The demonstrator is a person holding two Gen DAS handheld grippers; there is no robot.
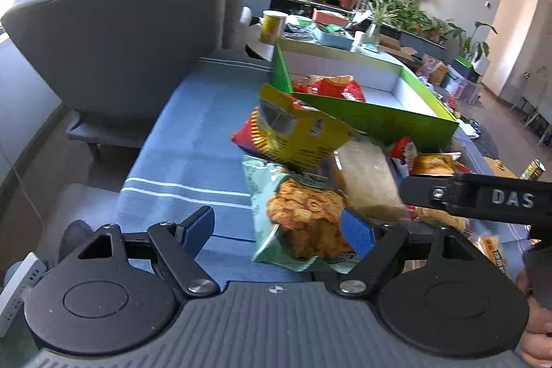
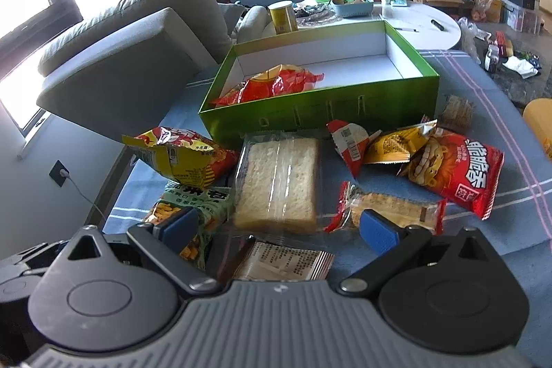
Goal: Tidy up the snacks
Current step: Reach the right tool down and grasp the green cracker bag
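The green box (image 2: pixel 321 112) sits open at the far middle of the blue striped cloth (image 2: pixel 483 85), holding one red packet (image 2: pixel 276 85) at its left end while the rest of its white floor lies bare. The other snacks crowd just in front of its near wall: a yellow-and-red bag (image 2: pixel 183 157) at the left, a wrapped sandwich (image 2: pixel 279 181) in the middle, a red lion bag (image 2: pixel 459 171) at the right, a wafer packet (image 2: pixel 390 209) near that. The right gripper (image 2: pixel 279 226) hovers above the sandwich's near edge, fingers spread wide with nothing pinched. The left gripper (image 1: pixel 276 230) hangs over a pale green crisp bag (image 1: pixel 300 219), fingers likewise spread and empty. Bare cloth stretches to the left of the pile toward the grey sofa (image 1: pixel 120 33), and on the right side past the lion bag.
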